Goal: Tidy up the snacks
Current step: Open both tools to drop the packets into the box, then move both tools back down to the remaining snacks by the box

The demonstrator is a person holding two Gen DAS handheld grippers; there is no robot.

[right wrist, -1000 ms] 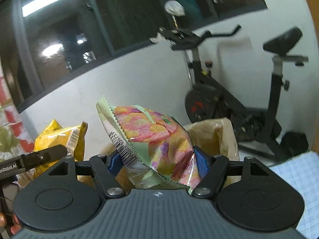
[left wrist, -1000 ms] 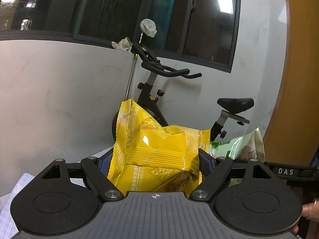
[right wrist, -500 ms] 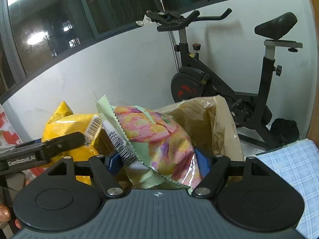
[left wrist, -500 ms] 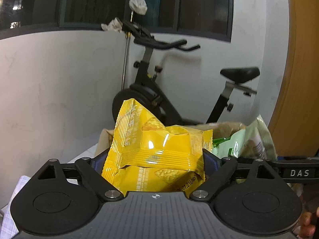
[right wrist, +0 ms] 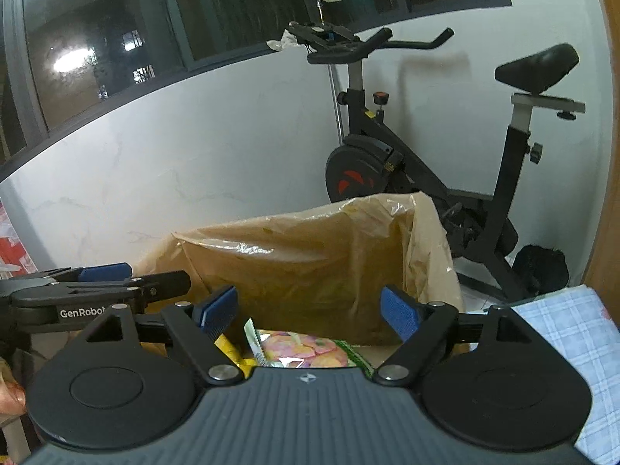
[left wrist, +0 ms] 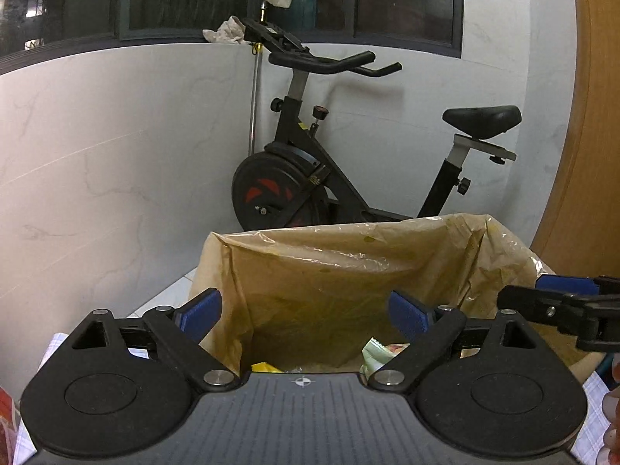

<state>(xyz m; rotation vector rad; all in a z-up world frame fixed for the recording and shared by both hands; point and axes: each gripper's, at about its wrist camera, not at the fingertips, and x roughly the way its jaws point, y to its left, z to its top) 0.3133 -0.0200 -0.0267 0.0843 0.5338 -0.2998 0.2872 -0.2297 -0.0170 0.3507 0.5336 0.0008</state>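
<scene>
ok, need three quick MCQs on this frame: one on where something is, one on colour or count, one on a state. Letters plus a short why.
1. Where is the pink-and-green snack packet?
A. in the right gripper's grip
B. down inside the lined box
C. on the checked cloth

2. What colour are the gripper pads?
A. blue
B. red
C. white

3. How does the left gripper stand?
A. shut on a yellow packet
B. shut with nothing in it
C. open with nothing between the pads

Answers:
1 B: the packet lies low within the lined box, beyond the right gripper, whose jaws are opening with nothing between them.
2 A: both wrist views show blue pads.
3 C: its pads stand wide apart with only the box liner seen between them, and a yellow packet lies below in the box.
</scene>
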